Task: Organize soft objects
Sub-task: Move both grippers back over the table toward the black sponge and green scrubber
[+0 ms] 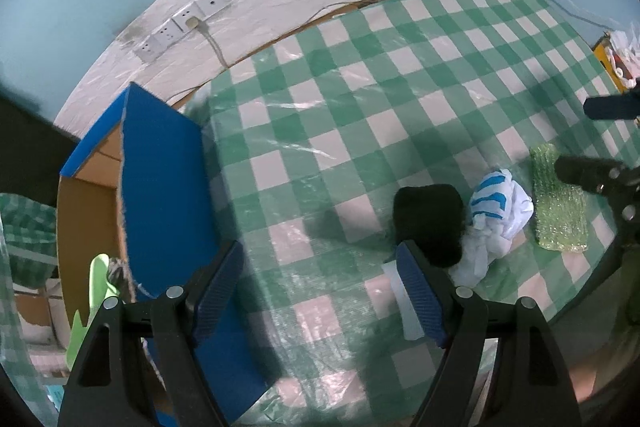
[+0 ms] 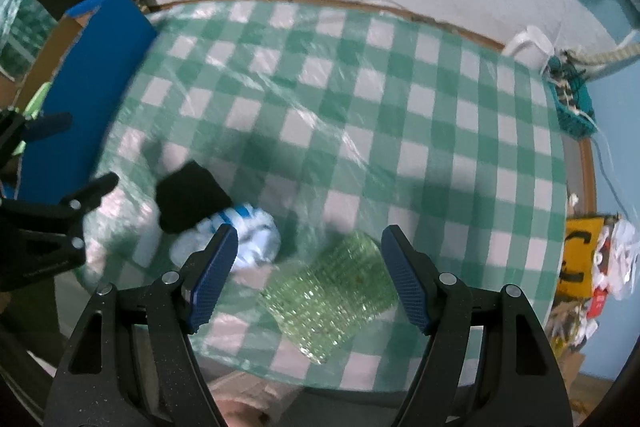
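The left gripper (image 1: 320, 291) was a matte black plastic frame with two angular arms, each arm cut through by a long triangular slot. Round silver screw heads sat at the arm joints. Its fingers (image 1: 218, 291) wore flat, deep blue pads with a fine ribbed grid texture. The right gripper (image 2: 310, 277) was built alike: speckled black arms, silver pivot screws, and the same textured blue pads on its fingers (image 2: 406, 277), tapering toward blunt tips.
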